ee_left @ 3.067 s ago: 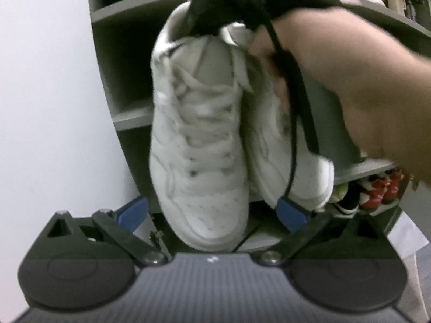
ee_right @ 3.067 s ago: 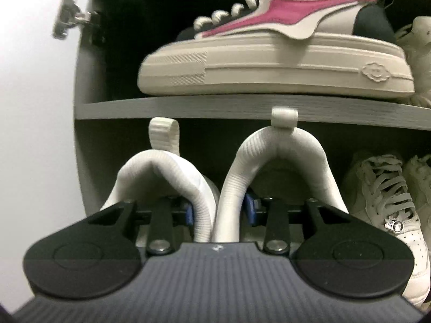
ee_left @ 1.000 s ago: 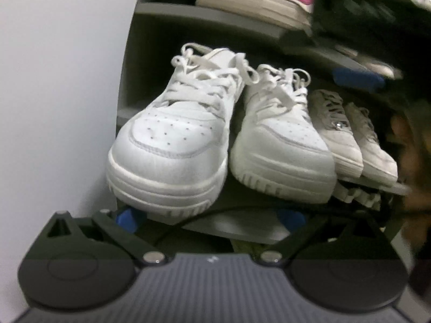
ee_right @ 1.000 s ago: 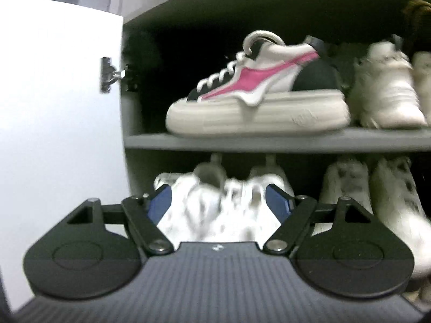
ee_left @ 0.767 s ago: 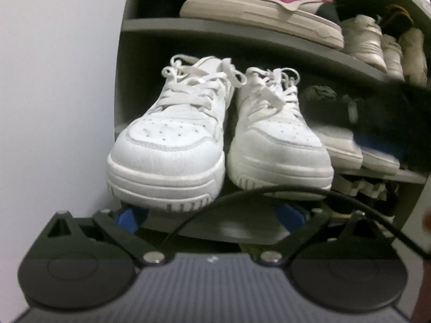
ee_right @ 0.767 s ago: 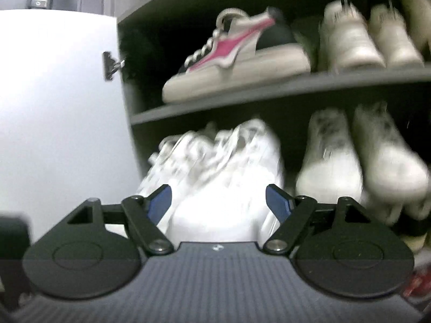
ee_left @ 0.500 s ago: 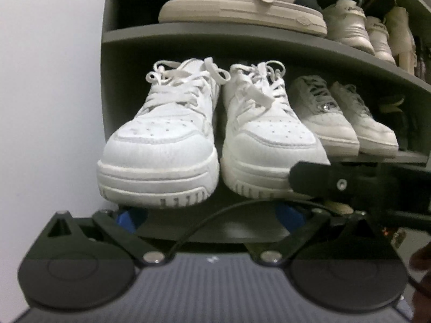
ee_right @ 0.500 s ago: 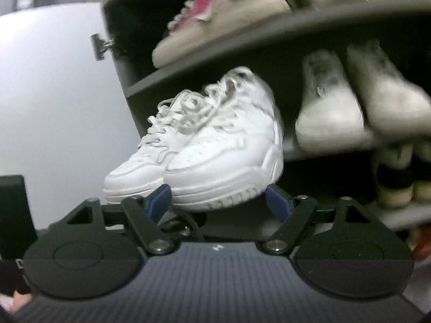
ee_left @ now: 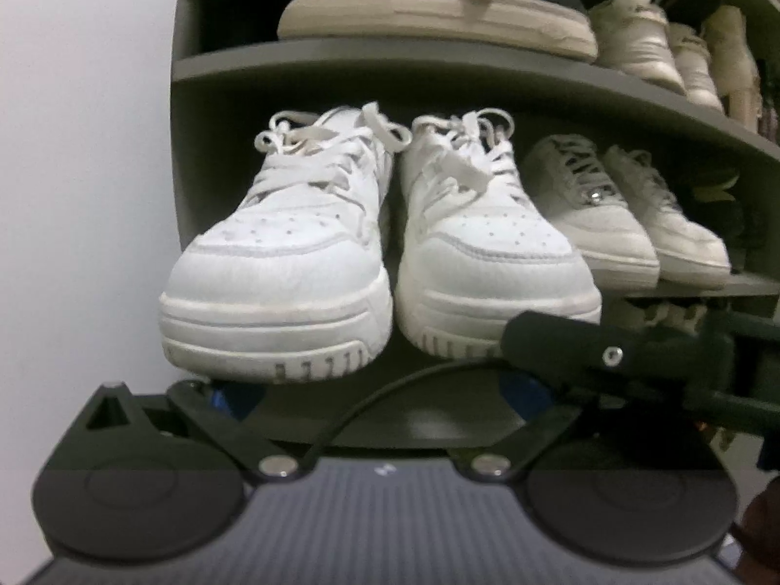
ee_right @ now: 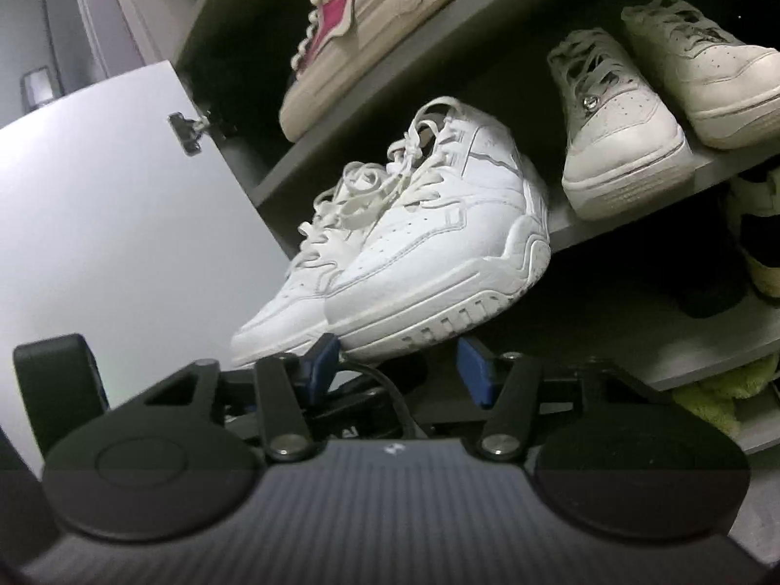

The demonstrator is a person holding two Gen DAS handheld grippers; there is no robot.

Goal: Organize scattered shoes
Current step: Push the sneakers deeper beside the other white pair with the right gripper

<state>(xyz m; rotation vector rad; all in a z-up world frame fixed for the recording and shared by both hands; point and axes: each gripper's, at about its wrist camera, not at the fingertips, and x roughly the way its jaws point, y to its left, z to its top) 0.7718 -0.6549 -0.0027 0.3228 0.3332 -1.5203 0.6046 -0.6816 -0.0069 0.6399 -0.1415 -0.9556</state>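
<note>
A pair of white sneakers stands side by side on a grey shelf, toes over its front edge: the left shoe and the right shoe. The right wrist view shows the same pair from the side. My left gripper is open just below and in front of the toes, holding nothing. My right gripper is open too, empty, below the pair's toes. The right gripper's black body crosses the left wrist view at lower right.
A pink-and-cream sneaker sits on the shelf above. A second pale pair stands to the right of the white pair. A white cabinet door hangs open at the left. Dark and yellow items lie on lower shelves.
Both grippers have pulled back from the shelf. The white pair was let go and stays on the shelf. The right gripper has swung down and to the right of the pair.
</note>
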